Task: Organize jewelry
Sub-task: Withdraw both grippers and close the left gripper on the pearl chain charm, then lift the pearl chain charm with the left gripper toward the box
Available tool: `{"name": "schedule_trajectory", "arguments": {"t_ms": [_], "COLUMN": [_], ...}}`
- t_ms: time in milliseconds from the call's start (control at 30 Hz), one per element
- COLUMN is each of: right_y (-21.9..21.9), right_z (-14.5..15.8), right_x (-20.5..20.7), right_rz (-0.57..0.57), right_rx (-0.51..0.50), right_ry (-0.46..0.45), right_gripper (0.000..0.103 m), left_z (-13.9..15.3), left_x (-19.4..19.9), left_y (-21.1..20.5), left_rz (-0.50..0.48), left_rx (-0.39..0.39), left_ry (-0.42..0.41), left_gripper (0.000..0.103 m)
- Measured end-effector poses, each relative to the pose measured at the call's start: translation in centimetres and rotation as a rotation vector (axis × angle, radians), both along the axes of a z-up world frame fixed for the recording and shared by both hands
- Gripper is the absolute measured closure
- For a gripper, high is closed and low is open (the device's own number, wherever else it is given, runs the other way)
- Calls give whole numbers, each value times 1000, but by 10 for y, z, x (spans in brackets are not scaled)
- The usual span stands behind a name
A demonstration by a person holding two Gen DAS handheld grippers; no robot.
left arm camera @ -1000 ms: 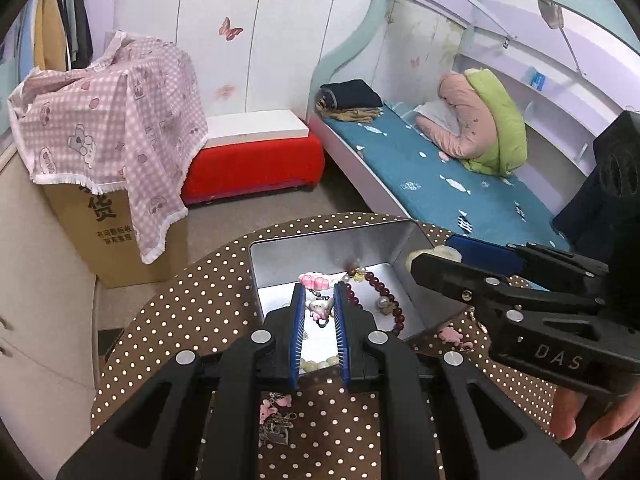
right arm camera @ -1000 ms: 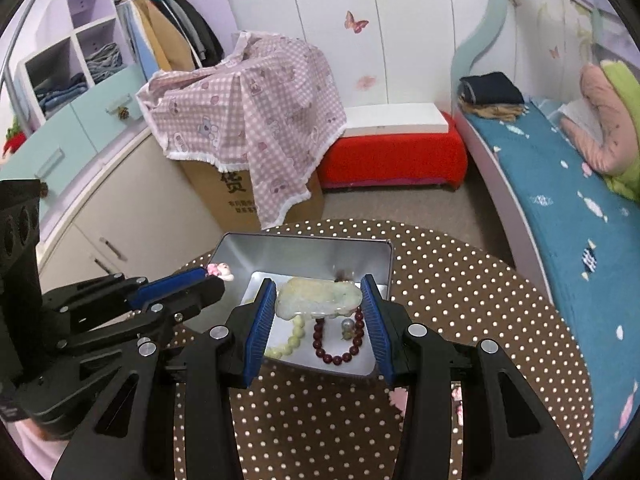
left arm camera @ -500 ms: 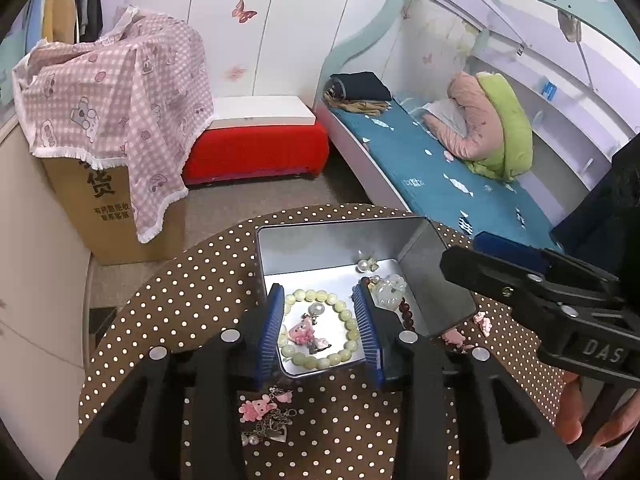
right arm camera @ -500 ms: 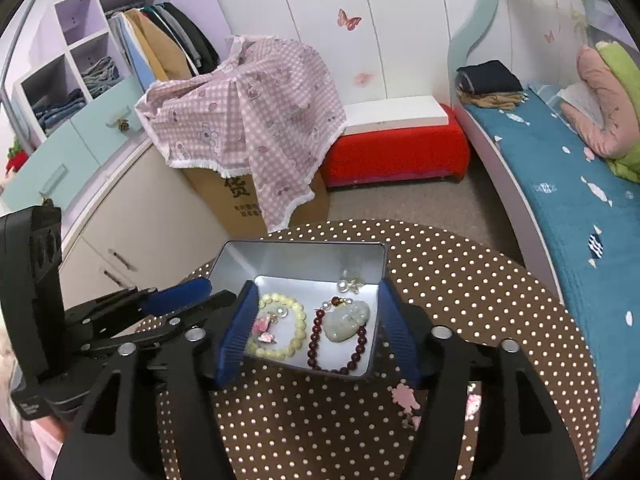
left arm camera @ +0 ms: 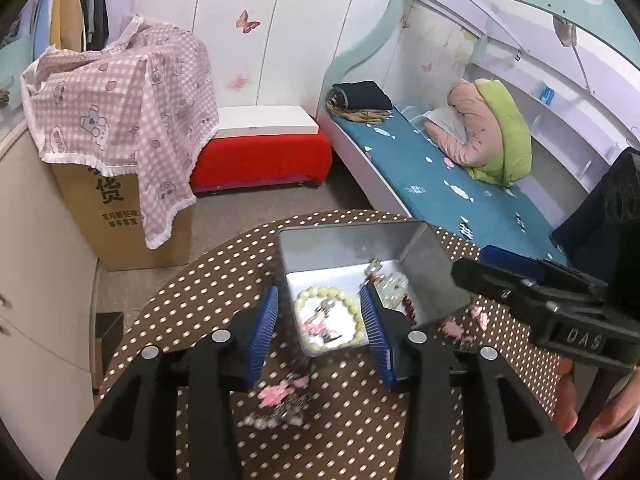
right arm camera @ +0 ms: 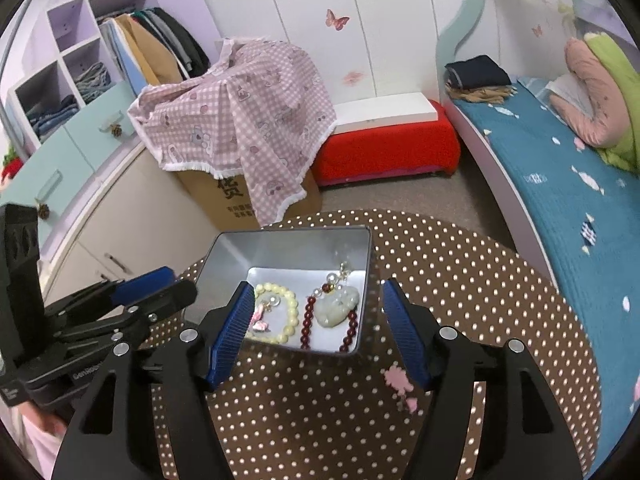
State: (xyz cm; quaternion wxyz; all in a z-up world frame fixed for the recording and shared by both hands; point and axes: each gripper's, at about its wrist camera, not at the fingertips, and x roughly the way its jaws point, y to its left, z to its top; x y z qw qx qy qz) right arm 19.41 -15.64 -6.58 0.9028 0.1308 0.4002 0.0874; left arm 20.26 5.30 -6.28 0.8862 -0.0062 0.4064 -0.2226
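Observation:
A metal tin (right arm camera: 288, 248) (left arm camera: 344, 246) sits on the round brown polka-dot table (right arm camera: 460, 280). Inside lie a pale green bead bracelet (right arm camera: 280, 314) (left arm camera: 332, 320) with a pink charm (right arm camera: 259, 318), a dark red bead bracelet (right arm camera: 348, 332) and a jade pendant (right arm camera: 336, 304). My left gripper (left arm camera: 320, 332) is open and empty, above the tin's near edge. My right gripper (right arm camera: 320, 334) is open and empty, spanning the tin's near side. A pink charm keychain (left arm camera: 280, 394) lies on the table below the left gripper. Small pink pieces (right arm camera: 398, 380) (left arm camera: 452, 324) lie right of the tin.
Beyond the table stand a cardboard box under a pink checked cloth (right arm camera: 240, 120), a red bench (right arm camera: 384, 148), and a bed with a blue sheet (right arm camera: 560, 184). White cabinets (right arm camera: 80, 184) are on the left.
Both grippers opened and pulled back from the tin. The left let the pink charm go into the green bracelet; the right let the jade pendant go onto the red bracelet.

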Motion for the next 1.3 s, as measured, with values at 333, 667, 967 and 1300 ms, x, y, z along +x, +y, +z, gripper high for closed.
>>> {"name": "schedule_trajectory", "arguments": {"t_ms": [333, 667, 967, 1300], "right_y": [14, 35, 40, 40], "right_z": [2, -17, -38, -51], "right_x": [-47, -63, -64, -60], "right_rz": [29, 79, 89, 94], "right_rx": [25, -20, -26, -14], "right_ry": [-31, 29, 86, 117], "right_gripper": [35, 35, 35, 35], "left_z": [-23, -59, -71, -78], "left_x": [-40, -52, -42, -36], "left_y": [39, 39, 29, 32], "left_rz": [3, -4, -6, -1], "left_rx": [15, 51, 59, 65], "left_ry": [21, 86, 95, 72], "left_gripper": [46, 46, 51, 91]}}
